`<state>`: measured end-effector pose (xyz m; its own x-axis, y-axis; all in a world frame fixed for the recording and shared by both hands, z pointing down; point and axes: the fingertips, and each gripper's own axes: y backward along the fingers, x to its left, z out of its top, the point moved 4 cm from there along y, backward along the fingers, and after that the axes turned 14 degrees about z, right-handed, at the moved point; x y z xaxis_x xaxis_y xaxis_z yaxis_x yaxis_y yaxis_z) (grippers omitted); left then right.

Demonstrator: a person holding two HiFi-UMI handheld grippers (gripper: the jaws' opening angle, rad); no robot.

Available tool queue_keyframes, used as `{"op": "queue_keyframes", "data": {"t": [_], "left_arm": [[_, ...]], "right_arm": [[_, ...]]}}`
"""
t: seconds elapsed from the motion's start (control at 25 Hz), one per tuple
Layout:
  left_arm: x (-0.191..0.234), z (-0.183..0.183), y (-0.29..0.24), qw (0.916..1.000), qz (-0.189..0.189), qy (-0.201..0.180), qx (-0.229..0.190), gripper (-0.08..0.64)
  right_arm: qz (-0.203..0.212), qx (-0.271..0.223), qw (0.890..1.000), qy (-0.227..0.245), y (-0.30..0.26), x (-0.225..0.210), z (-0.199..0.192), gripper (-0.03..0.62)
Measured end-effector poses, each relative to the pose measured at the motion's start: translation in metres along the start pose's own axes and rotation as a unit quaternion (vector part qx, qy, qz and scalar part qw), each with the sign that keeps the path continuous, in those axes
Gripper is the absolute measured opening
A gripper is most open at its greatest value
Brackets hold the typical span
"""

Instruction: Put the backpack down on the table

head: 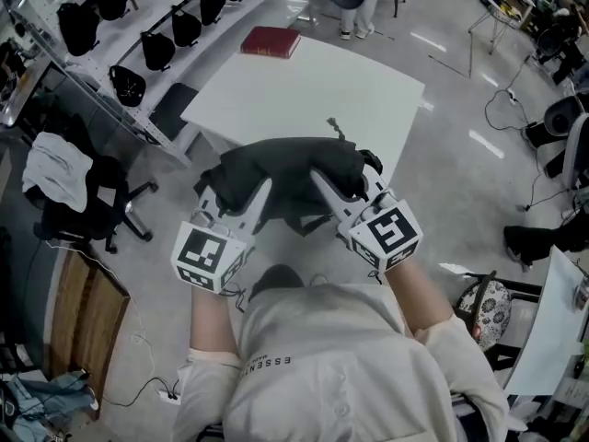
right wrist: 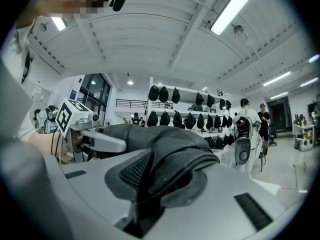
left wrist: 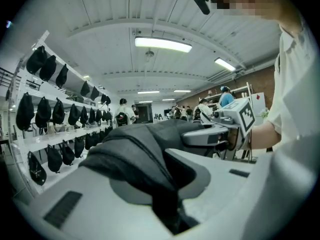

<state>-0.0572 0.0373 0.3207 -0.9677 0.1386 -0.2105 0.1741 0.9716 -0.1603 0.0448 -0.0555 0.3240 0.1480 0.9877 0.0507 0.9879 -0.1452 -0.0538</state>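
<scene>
**Backpack held between both grippers at the table's near edge**

The black backpack hangs bunched between the two grippers, over the near edge of the white table, at about 6 o'clock of its top. Whether it rests on the table cannot be told from above.

The left gripper takes the backpack from 8 o'clock. Its own view shows the jaws nearly together, pinching a fold of smooth dark fabric that runs down into the narrow gap between them. The right gripper comes in from 4 o'clock. Its jaws are likewise pressed on the backpack, clamping a padded, mesh-lined piece. Each gripper shows in the other's view, on the far side of the fabric mound: the right one at 2 o'clock, the left one at 9 o'clock. The two marker cubes sit close to the person's white shirt.

On the table's far corner, at 12 o'clock from the backpack, lies a red book, well apart from it. At 10 o'clock runs a white shelf lined with black bags. At 9 o'clock a chair stands on the floor with a white cloth draped over it.
</scene>
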Motion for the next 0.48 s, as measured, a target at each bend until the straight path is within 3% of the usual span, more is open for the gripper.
{"op": "queue_keyframes", "data": {"t": [0.2, 0.48], "left_arm": [[0.026, 0.003, -0.054, 0.9996, -0.026, -0.008, -0.010, 0.074], [0.062, 0.008, -0.140, 0.9949, -0.088, -0.030, -0.040, 0.074]], "right_arm": [[-0.021, 0.004, 1.000, 0.008, -0.023, -0.048, 0.000, 0.086], [-0.091, -0.003, 0.996, 0.017, -0.052, -0.119, -0.005, 0.086]]}}
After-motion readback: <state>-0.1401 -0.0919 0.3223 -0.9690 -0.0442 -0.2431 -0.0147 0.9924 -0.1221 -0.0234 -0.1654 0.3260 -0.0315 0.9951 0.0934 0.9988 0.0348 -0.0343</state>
